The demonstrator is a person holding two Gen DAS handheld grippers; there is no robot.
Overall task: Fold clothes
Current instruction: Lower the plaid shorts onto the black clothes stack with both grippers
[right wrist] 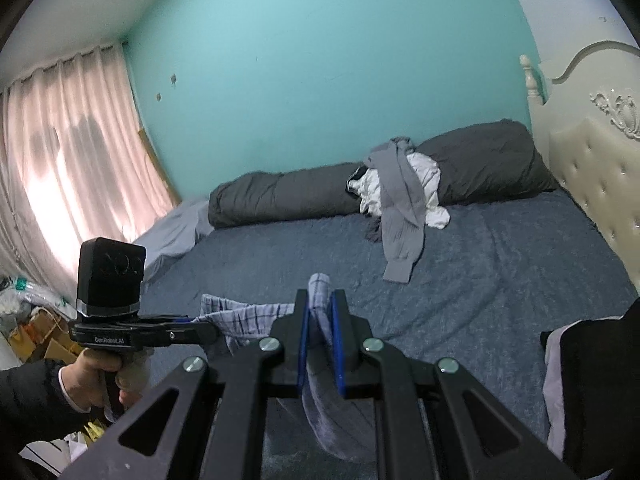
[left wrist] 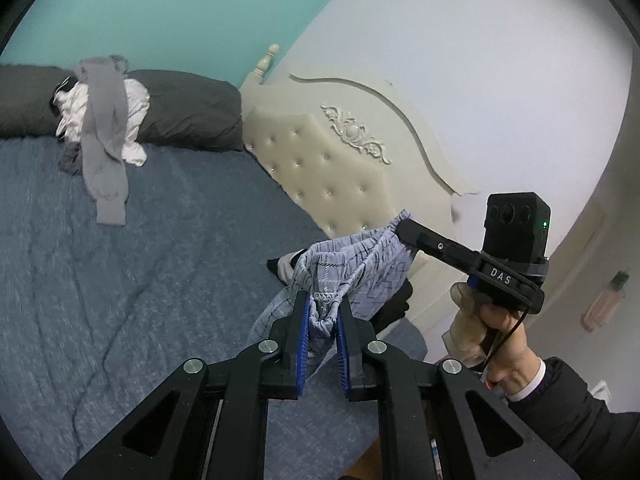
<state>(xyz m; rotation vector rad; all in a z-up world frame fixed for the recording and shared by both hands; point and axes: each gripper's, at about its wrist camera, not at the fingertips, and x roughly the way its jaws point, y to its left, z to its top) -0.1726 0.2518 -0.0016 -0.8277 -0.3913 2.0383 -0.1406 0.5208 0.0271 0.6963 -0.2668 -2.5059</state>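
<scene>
Both grippers are pinching the same plaid garment (left wrist: 360,264) above the blue bedspread (left wrist: 140,280). The left gripper (left wrist: 323,312) is clamping its gathered waistband; the right gripper (right wrist: 320,312) is closed on another bunch of the edge. The cloth is stretching between them, its long axis running gripper to gripper, the rest hanging below. It is probably a pair of shorts, though bunching is hiding the shape. A grey garment (right wrist: 400,208) is waiting near the pillows (right wrist: 480,160).

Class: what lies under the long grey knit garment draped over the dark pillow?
Under the grey knit garment lies crumpled white cloth on the dark grey pillow. A darker scrap peeks out; the rest is covered.
</scene>
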